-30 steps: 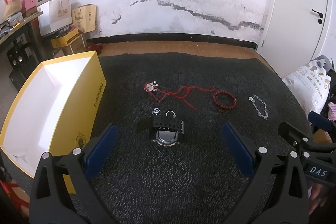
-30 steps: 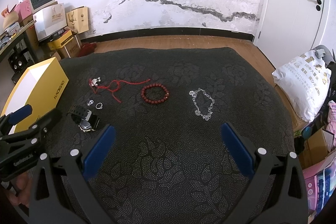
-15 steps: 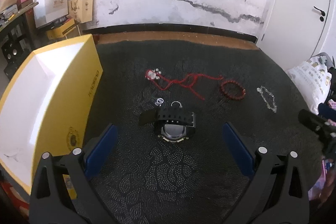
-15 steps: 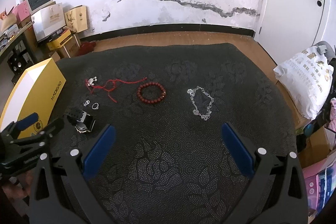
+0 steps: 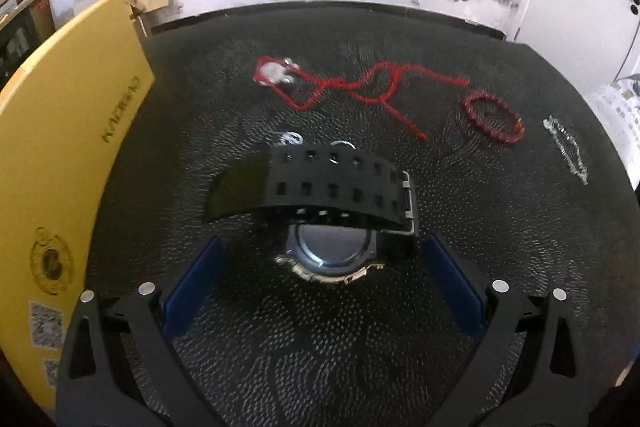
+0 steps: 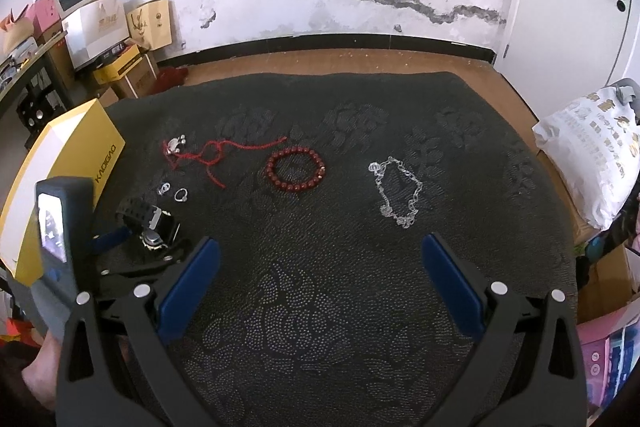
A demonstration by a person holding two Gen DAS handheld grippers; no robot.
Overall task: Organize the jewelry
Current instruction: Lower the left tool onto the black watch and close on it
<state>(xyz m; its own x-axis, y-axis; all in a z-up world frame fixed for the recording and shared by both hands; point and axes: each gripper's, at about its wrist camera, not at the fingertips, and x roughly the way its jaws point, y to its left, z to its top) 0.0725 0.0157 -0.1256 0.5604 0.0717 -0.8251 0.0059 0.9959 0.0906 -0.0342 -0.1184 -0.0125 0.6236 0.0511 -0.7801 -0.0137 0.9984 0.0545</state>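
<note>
A black watch (image 5: 320, 203) lies on the dark patterned mat (image 5: 500, 247), its case between the blue pads of my open left gripper (image 5: 320, 259). Behind it lie two small silver rings (image 5: 291, 138), a red cord necklace (image 5: 352, 87), a red bead bracelet (image 5: 494, 119) and a silver chain (image 5: 568, 151). The right wrist view shows the watch (image 6: 150, 223) with the left gripper (image 6: 136, 247) around it, the bead bracelet (image 6: 295, 169), the silver chain (image 6: 398, 193) and the cord necklace (image 6: 208, 155). My right gripper (image 6: 320, 263) is open and empty above the mat's front.
A yellow open box (image 5: 60, 155) stands at the mat's left edge, also in the right wrist view (image 6: 60, 167). A white printed bag (image 6: 588, 155) lies off the mat's right side. Cardboard boxes and shelves (image 6: 100, 39) line the far left wall.
My left gripper has moved forward and down, so the watch now lies between its pads. My right gripper has hardly moved.
</note>
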